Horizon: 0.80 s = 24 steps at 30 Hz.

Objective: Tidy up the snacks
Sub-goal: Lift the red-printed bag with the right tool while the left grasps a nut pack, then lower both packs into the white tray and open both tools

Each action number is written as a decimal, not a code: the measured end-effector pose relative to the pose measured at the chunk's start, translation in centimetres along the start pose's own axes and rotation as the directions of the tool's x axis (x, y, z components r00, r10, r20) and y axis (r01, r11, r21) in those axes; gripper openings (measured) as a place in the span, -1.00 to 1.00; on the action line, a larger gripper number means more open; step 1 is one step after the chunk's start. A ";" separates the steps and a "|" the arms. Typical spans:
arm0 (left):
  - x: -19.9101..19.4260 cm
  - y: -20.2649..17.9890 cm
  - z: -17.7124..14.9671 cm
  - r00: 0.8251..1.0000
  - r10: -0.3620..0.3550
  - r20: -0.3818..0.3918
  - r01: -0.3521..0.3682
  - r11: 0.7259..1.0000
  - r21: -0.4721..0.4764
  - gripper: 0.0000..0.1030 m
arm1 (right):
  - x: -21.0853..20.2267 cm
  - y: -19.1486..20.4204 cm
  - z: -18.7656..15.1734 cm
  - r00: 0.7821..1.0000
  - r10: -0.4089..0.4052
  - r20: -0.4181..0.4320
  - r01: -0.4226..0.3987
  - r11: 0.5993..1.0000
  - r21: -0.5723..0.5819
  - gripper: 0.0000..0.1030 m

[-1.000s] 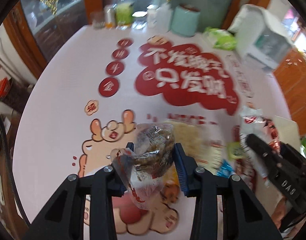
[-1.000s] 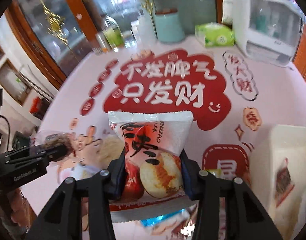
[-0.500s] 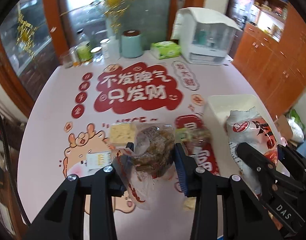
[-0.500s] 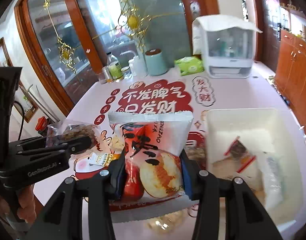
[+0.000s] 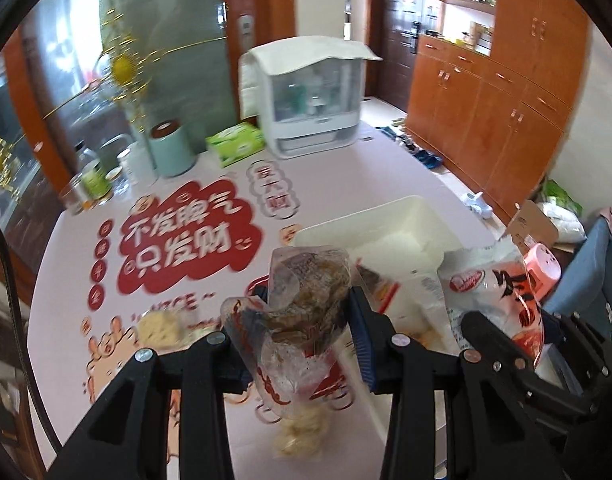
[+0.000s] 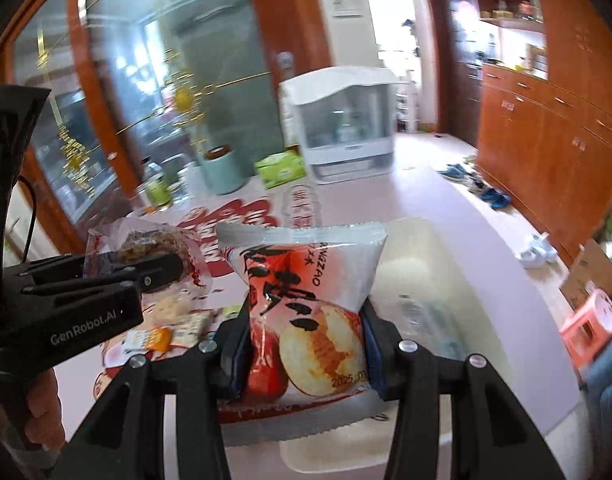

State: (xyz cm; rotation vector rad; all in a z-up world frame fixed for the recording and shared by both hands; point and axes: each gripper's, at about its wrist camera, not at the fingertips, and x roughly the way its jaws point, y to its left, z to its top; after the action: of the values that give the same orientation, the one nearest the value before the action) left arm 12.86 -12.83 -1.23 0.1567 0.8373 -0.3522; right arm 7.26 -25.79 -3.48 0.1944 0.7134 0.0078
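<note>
My left jaws [image 5: 306, 320] grip a clear bag of brown snacks [image 5: 306, 304]; my right jaws [image 6: 306, 340] grip a red-and-white snack packet [image 6: 306, 300]. Beyond both: pink table [image 5: 378, 168] with red print, white bin [image 5: 386, 232], wooden cabinets [image 5: 486, 100].

Daylight, bright, enters through glass doors [image 6: 154, 92] at back left; glare blows out panes in both views. Strong fisheye curvature, black vignette in corners. Motion blur smears tablecloth print [image 5: 178, 240] and background cabinets [image 6: 546, 128]; close gripper fingers [image 5: 362, 336] stay sharp. Shadows soft, faint under white bin [image 5: 386, 228]
</note>
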 end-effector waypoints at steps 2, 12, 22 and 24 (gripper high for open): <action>0.3 -1.6 0.7 1.000 -0.002 0.009 0.002 1.000 0.024 -0.25 | -0.2 -1.3 -0.1 1.000 -0.024 0.003 0.024 0.999 0.027 -0.08; 3.3 -5.1 2.5 1.000 0.019 -0.017 -0.017 0.996 0.083 -0.25 | -0.5 -5.9 0.3 0.993 -0.116 0.005 0.115 0.989 0.092 -0.08; 6.6 -6.2 3.1 0.992 0.110 -0.059 -0.099 0.983 0.155 0.48 | 2.2 -6.7 1.2 0.986 -0.162 -0.043 0.165 0.985 0.053 -0.03; 6.6 -6.2 2.7 0.989 0.145 -0.038 -0.137 0.976 0.170 0.76 | 2.9 -6.8 1.2 0.985 -0.163 -0.064 0.165 0.985 0.044 -0.01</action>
State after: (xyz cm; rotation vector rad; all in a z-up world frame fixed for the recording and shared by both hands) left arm 16.54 -20.90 -4.42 0.3808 0.8413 -0.2856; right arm 9.80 -32.45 -5.71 0.1829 0.7886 -0.1620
